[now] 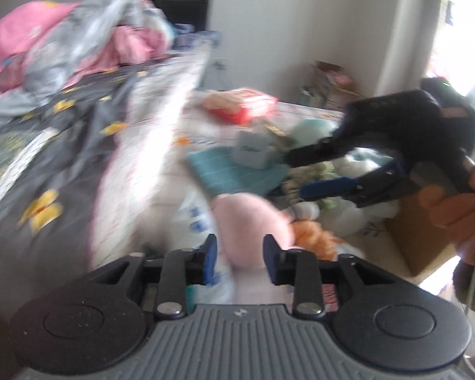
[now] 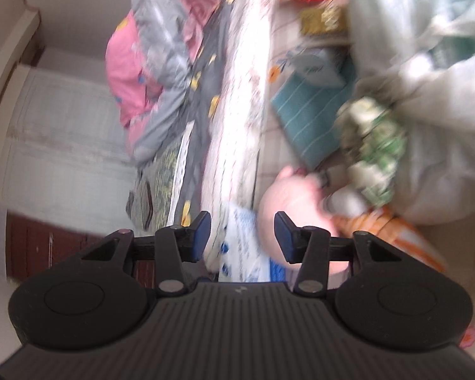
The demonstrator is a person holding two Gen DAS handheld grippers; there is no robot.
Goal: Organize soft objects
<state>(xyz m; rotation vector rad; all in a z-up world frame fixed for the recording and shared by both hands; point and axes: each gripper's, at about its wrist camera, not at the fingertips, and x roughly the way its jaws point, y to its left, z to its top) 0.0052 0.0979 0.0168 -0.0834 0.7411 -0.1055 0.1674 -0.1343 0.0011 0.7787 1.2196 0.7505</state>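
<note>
A pale pink plush (image 1: 250, 218) lies on the light bedsheet (image 1: 161, 164), right in front of my left gripper (image 1: 240, 259). It sits between the blue pads; a gap shows at the left pad, so the gripper is open. My right gripper (image 1: 296, 172) comes in from the right, held in a hand (image 1: 459, 209), jaws apart over a green-and-white soft thing (image 1: 319, 171). In the right wrist view the right gripper (image 2: 242, 237) is open, with the pink plush (image 2: 288, 196) by its right finger. An orange soft toy (image 2: 395, 231) and a big pale plush (image 2: 427, 63) lie further right.
A teal striped cloth (image 1: 234, 171), a light blue box (image 1: 253, 152) and a red-and-peach packet (image 1: 240, 104) lie on the sheet. Pink and grey bedding (image 1: 79, 38) is heaped at the back left on a dark quilt (image 1: 47, 158). A cardboard box (image 1: 418, 231) stands right.
</note>
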